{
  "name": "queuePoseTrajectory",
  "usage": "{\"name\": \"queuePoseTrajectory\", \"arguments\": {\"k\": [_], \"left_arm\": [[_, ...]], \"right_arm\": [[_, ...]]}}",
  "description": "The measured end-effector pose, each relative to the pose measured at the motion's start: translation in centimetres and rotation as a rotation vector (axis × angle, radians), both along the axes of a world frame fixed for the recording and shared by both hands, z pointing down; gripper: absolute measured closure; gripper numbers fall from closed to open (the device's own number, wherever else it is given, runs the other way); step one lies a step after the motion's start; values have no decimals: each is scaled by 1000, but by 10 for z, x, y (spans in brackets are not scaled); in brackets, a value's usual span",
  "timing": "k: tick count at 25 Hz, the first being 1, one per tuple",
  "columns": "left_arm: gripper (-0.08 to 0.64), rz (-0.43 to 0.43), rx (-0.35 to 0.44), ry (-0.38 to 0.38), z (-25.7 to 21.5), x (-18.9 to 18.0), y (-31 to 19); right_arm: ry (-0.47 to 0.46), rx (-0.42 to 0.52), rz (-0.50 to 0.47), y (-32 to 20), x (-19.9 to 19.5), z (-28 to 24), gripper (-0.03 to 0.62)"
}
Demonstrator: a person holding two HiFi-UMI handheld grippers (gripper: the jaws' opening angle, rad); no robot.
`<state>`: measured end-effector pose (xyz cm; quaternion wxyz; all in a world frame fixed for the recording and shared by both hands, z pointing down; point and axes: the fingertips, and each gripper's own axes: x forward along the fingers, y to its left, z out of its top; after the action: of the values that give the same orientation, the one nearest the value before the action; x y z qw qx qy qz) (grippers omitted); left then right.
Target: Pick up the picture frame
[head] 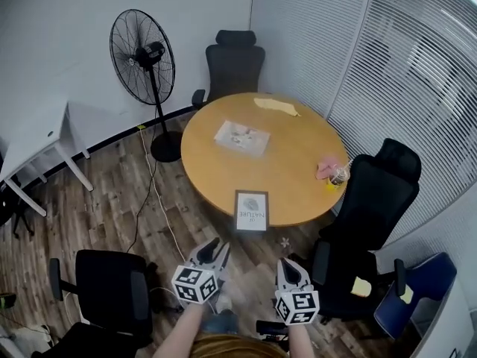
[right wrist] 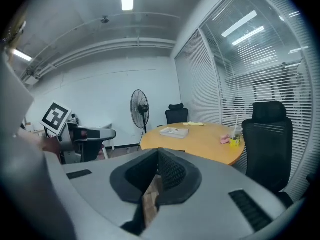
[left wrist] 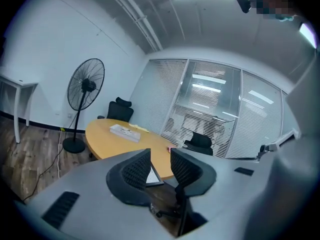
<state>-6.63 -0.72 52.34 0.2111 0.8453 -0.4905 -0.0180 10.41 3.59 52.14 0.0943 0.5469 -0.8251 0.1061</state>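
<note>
**A:** How did the grippers stand?

**B:** The left gripper (head: 217, 250) had its ribbed black jaws apart, with nothing between them. The right gripper (head: 289, 267) had its jaws closed together and held nothing.

**A:** And the picture frame (head: 251, 210)?

**B:** It was ahead of both grippers, untouched: a dark-edged rectangle around a white print, at the near rim of the round, smooth wooden table (head: 298, 177). Farther on lay a flat printed booklet (head: 241, 137).
</note>
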Motion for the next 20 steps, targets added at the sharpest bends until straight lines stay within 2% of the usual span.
{"name": "queuePoseTrajectory", "arguments": {"k": [7, 14, 20], "left_arm": [[420, 37, -22, 18, 9, -12, -81], [420, 63, -54, 40, 20, -7, -112], [420, 58, -66, 28, 22, -5, -127]], "right_arm": [[41, 5, 64, -72, -1, -3, 580], [48, 2, 113, -97, 13, -2, 580], [33, -15, 85, -114, 6, 7, 580]]}}
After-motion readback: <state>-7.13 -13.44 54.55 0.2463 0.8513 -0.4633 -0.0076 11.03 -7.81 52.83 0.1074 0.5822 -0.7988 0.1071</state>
